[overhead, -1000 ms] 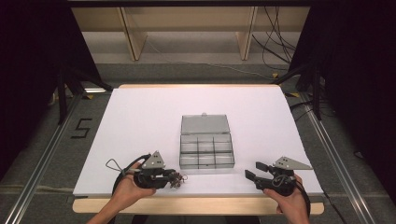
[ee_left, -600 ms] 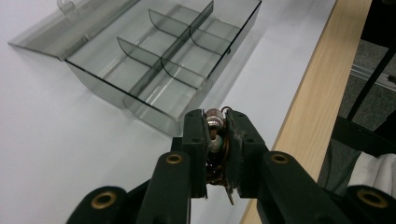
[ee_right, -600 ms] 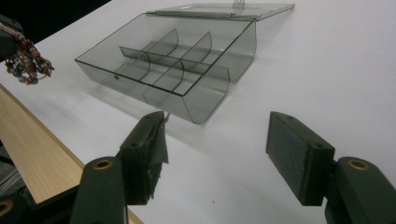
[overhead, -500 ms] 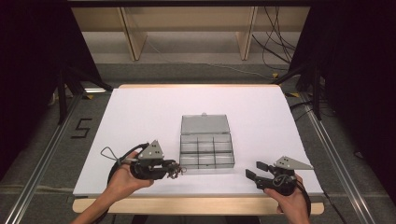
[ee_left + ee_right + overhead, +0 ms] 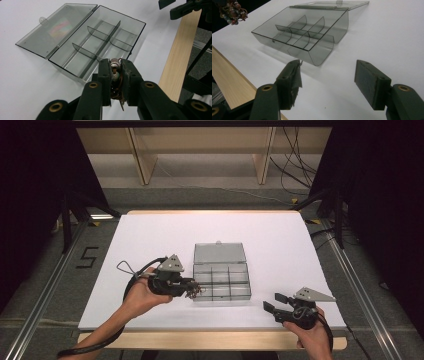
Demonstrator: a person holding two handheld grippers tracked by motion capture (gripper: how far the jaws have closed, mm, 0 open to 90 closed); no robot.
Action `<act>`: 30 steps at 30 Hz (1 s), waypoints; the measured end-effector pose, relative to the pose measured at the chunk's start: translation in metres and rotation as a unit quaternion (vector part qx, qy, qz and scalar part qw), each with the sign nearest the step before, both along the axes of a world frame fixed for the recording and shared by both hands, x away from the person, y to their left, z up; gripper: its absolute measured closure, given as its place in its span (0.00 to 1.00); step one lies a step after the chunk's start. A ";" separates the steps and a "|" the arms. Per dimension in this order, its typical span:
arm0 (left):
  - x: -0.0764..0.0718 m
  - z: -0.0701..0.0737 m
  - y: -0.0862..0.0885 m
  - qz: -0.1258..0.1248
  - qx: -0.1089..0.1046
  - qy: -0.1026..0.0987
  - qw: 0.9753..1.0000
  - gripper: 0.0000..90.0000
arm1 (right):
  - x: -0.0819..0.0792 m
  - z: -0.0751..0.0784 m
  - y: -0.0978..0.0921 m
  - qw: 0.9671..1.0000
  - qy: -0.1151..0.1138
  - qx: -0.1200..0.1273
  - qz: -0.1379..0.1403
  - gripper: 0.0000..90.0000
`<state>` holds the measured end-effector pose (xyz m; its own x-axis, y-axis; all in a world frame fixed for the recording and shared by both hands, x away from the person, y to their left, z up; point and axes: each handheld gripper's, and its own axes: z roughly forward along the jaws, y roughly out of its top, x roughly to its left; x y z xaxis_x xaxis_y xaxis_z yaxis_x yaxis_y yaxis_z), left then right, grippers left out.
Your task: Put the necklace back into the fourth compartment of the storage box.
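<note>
A clear smoky plastic organizer box point(image 5: 221, 282) sits near the middle of the white counter point(image 5: 150, 235), toward the person's edge, with its hinged lid point(image 5: 220, 253) thrown fully open and lying flat on the counter on the far side. Thin dividers split the tray into 6 compartments, 2 rows of 3, and from the left gripper view every one of them point(image 5: 100, 42) looks bare, with the white counter showing through the floor. A faint coloured label shows through the lid point(image 5: 60, 26). The left hand-held gripper point(image 5: 192, 289) hangs just beside the box's left front corner, its jaws clamped tight on a small tangle of beads and coppery wire point(image 5: 115, 75); 1 rounded bead sits pinched at the very tips and the rest of the bundle is squeezed down between the jaws. In the right gripper view the same beaded bundle point(image 5: 232, 11) shows at the top left corner, above and just outside the box's near wall point(image 5: 294, 35), not yet inside any compartment. The right hand-held gripper point(image 5: 272, 303) rests low near the front right of the counter, well apart from the box, its jaws spread wide with nothing between them; a shred of dark tape hangs off the pad point(image 5: 293, 80) of 1 jaw. Both of the person's hands come in from the wooden front edge point(image 5: 210, 340).
</note>
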<state>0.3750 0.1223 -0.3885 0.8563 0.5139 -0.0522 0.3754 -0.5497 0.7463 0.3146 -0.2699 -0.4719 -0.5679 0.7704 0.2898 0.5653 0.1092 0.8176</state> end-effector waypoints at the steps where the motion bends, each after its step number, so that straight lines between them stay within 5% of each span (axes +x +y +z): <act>1: 0.002 0.000 -0.002 0.000 0.000 0.003 1.000 0.87 | 0.001 -0.002 0.001 1.000 -0.008 0.004 0.002 0.43; 2: 0.005 0.000 -0.002 -0.010 0.009 0.000 1.000 0.87 | 0.002 -0.001 -0.002 1.000 -0.019 -0.013 0.003 0.43; 5: 0.011 -0.001 -0.005 -0.003 0.015 0.006 1.000 0.87 | 0.000 -0.001 0.001 1.000 -0.006 0.008 0.003 0.43; 16: 0.026 -0.009 -0.020 -0.006 0.031 0.016 0.999 0.87 | 0.002 -0.002 -0.001 1.000 -0.016 -0.001 0.005 0.43; 30: 0.044 -0.037 -0.031 -0.010 0.068 0.024 0.997 0.87 | 0.002 -0.002 -0.002 1.000 -0.011 -0.005 0.009 0.43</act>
